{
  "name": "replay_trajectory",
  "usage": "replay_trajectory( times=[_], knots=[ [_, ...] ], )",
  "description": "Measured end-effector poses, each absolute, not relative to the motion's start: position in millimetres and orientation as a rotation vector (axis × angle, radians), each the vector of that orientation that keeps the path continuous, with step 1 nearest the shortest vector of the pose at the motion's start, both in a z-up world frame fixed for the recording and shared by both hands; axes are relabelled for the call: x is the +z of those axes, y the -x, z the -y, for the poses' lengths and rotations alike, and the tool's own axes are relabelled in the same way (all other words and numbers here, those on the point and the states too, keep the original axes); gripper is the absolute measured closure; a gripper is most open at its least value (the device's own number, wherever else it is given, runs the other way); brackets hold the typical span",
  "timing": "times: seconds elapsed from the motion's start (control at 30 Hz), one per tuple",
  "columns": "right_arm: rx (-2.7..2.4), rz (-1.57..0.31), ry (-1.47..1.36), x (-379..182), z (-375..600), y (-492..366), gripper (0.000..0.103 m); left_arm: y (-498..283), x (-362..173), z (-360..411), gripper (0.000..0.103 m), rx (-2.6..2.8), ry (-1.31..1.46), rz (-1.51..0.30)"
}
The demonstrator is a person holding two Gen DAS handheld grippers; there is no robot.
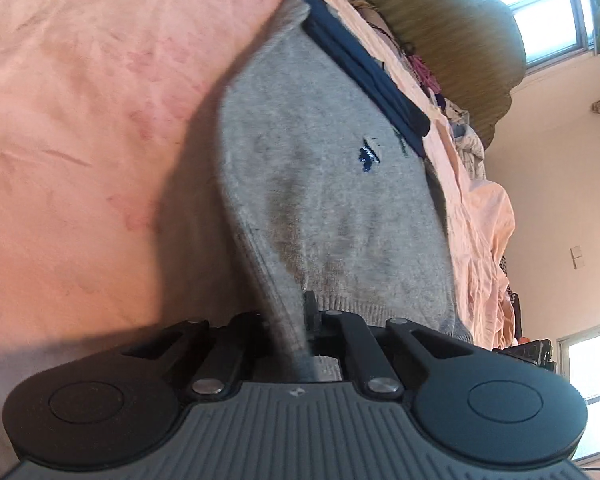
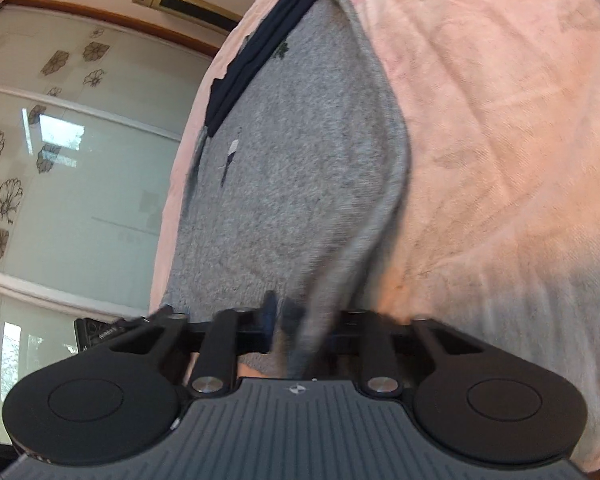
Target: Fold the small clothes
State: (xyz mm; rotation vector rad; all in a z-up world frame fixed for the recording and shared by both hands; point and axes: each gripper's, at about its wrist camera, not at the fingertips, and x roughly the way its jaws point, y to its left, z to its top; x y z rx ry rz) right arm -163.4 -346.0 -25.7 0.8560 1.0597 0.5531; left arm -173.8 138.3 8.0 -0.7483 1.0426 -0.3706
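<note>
The left gripper [image 1: 296, 320] is clenched on a raised fold of the grey garment [image 1: 324, 208], cloth pinched between its closed jaws at 6 o'clock in its view. The right gripper [image 2: 296, 320] likewise grips a ridge of the same grey garment [image 2: 300, 168]. From each gripper the garment stretches toward 12 o'clock across the pink bedsheet [image 1: 80, 120], with a dark navy cloth [image 1: 364, 68] touching its far edge near 1 o'clock in the left view.

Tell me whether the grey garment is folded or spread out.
Mostly spread: the grey garment lies flat on the pink sheet, one edge pinched up in each gripper, no fold completed.
</note>
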Motion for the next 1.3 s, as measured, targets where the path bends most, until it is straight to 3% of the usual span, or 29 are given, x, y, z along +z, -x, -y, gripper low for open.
replay_trajectory(
  times=[0.37,0.6,0.8,0.97,1.13,1.3],
  knots=[
    [0.713,-0.915,-0.743,39,360,199,0.092,223,62,-148,0.1,-0.437,0.598,-0.919],
    [0.676,-0.978,-0.8,12,383,216,0.092,220,23,-158,0.1,-0.373,0.661,-1.026],
    [0.642,-0.981,-0.822,8,375,199,0.092,203,54,-146,0.1,-0.453,0.607,-0.94],
    [0.704,-0.809,-0.833,42,379,142,0.092,134,95,-139,0.099,-0.504,0.595,-0.772],
    [0.676,-0.66,-0.925,69,390,24,0.092,20,121,-131,0.099,-0.455,0.607,-0.654],
    [0.466,-0.675,-1.022,46,395,-96,0.088,-80,88,-118,0.097,-0.297,0.598,-0.757]
  ],
)
